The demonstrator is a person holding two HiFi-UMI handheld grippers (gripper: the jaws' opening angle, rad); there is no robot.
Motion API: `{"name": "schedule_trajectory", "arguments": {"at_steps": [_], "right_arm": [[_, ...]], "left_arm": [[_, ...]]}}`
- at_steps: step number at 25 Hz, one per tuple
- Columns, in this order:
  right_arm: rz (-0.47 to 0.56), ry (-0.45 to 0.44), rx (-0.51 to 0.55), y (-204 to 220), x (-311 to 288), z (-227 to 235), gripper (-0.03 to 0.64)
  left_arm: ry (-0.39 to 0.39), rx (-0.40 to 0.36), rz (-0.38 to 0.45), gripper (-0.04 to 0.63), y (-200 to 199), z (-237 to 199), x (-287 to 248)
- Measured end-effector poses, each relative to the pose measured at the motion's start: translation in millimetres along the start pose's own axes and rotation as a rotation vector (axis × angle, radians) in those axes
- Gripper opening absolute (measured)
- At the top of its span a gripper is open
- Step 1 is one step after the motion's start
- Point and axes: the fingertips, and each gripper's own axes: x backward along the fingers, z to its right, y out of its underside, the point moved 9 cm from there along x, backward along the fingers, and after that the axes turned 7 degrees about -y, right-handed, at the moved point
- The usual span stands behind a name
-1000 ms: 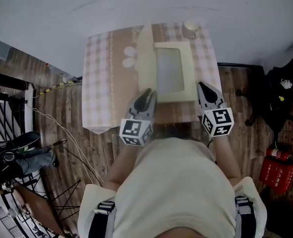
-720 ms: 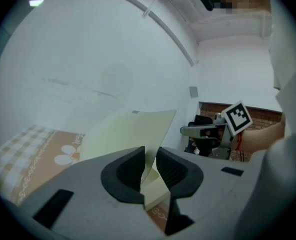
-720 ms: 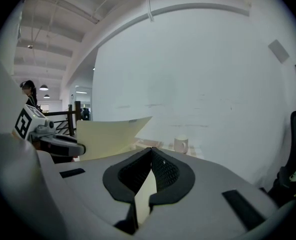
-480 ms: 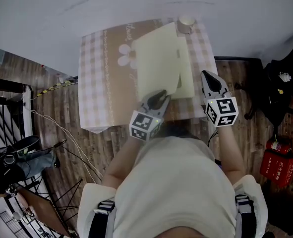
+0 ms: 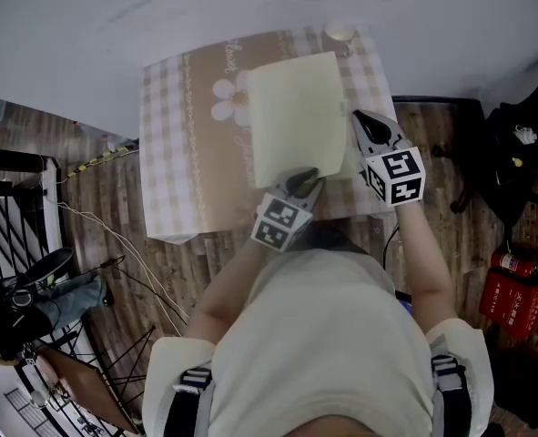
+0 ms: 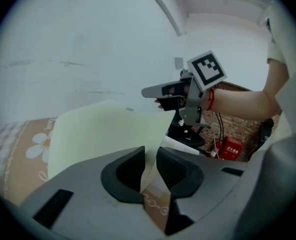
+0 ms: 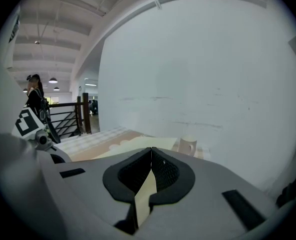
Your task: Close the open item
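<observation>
Pale yellow flat cardboard box [image 5: 296, 116] is seen with its lid lowered, on the bench [image 5: 173, 153] covered by a beige checked cloth with a white flower print.

The near edge of the lid is pinched between the pads of the left claw [image 5: 305, 182]. In the left gripper view the thin card [image 6: 102, 134] is seen passing through the narrow gap of that claw [image 6: 150, 159] and rising at a tilt beyond it. The right claw [image 5: 361, 121] is placed at the box's right edge, and its pads [image 7: 151, 161] are pressed together at the tips. Whether card is nipped there cannot be told. A small pale ceramic mug [image 5: 340, 33] is set upright at the bench's far edge, just beyond the box.
</observation>
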Motion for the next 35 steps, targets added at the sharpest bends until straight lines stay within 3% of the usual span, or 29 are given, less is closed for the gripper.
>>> {"name": "schedule_trajectory", "arguments": {"at_steps": [15,24,26,27,30,32,35], "right_arm": [[-0.381,-0.104,0.095,48,-87,15,0.000],[-0.420,-0.101,0.042,67,-98,19,0.000],[-0.426,-0.092,0.003,68,-99,21,0.000],[-0.426,-0.087,-0.016,69,-99,21,0.000],[-0.419,-0.081,-0.052,71,-99,22,0.000],[-0.419,-0.079,-0.065,72,-100,22,0.000],[-0.417,-0.072,-0.083,72,-100,23,0.000]], "left_arm": [[0.045,-0.048,-0.100,0.077,8,4,-21],[0.032,-0.101,-0.153,0.095,12,10,-29],[0.068,-0.052,-0.153,0.093,15,9,-30],[0.083,0.006,-0.149,0.035,17,7,-29],[0.087,0.180,-0.139,0.035,24,-5,-26],[0.070,0.206,-0.133,0.035,26,-9,-22],[0.051,0.184,-0.128,0.035,26,-10,-18]]}}
